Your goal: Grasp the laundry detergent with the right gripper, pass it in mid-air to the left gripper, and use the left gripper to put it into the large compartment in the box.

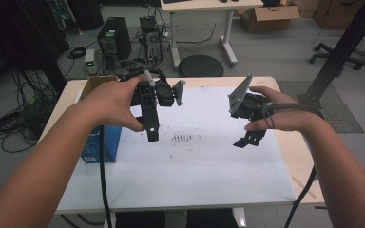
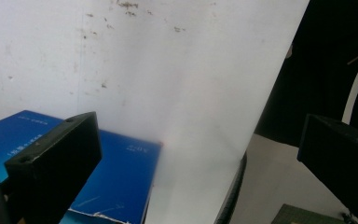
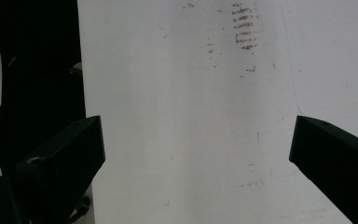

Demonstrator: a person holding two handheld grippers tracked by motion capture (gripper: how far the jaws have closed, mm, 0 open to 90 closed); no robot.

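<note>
A person's two hands hold black grippers above a white sheet (image 1: 195,156) that covers the table. My left gripper (image 1: 151,130) hangs over the sheet's left part, jaws pointing down, and in the left gripper view (image 2: 200,158) its jaws stand wide apart with nothing between them. My right gripper (image 1: 251,138) hovers over the sheet's right part. The right gripper view (image 3: 198,161) also has the jaws far apart and empty, above the bare white sheet (image 3: 191,116). A blue box (image 1: 100,142) lies at the sheet's left edge, and its blue lid (image 2: 116,182) lies below the left gripper.
A patch of dark marks (image 1: 181,138) stains the sheet's middle. A cardboard box (image 1: 95,83) sits at the table's far left corner. Black cables (image 1: 102,180) trail from both grippers toward the front edge. Beyond the table are computer towers (image 1: 114,40), a round stool (image 1: 201,65) and a black post (image 1: 344,47).
</note>
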